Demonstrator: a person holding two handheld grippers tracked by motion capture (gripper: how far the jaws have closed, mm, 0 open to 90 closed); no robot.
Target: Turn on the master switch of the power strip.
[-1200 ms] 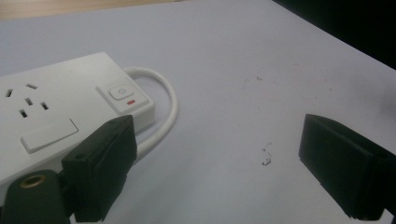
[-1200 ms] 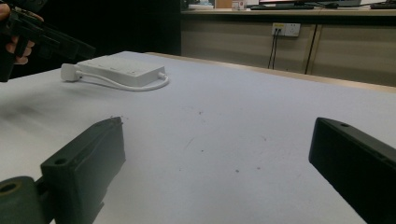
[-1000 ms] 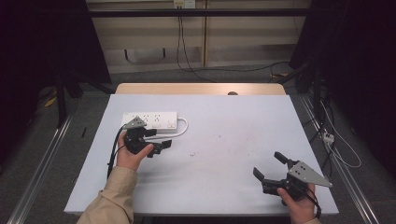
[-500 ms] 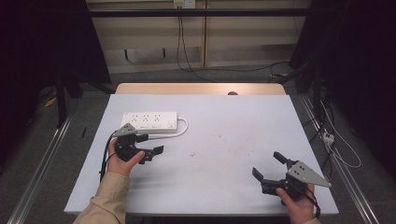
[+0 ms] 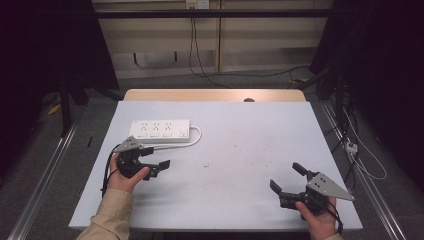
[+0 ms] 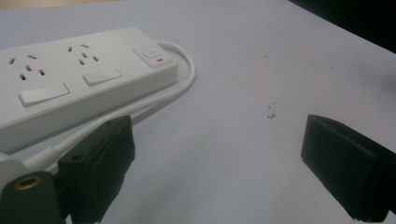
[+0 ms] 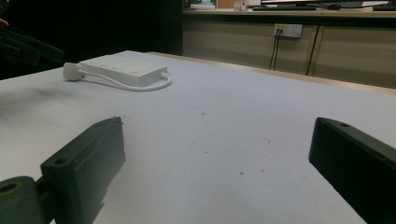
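A white power strip (image 5: 160, 129) lies on the left part of the white table (image 5: 240, 135), its white cable (image 5: 197, 136) looping round its right end. My left gripper (image 5: 156, 157) hovers just in front of the strip, open, with nothing between its jaws. In the left gripper view the strip (image 6: 70, 79) and cable (image 6: 187, 79) lie beyond the open left gripper (image 6: 222, 172), and the white plug (image 6: 8, 164) sits beside the left jaw. My right gripper (image 5: 286, 177) rests open near the front right corner. In the right gripper view the open right gripper (image 7: 219, 172) faces the far strip (image 7: 123, 69).
A wooden strip (image 5: 215, 95) edges the table's far side. Dark cables (image 5: 200, 55) run down from a wall socket (image 5: 196, 4) onto the floor behind. Metal rails (image 5: 45, 175) flank the table, and loose cables (image 5: 357, 155) lie on the floor at right.
My left gripper has drawn back from the power strip toward the front of the table and slightly left, still open. The right gripper has barely moved.
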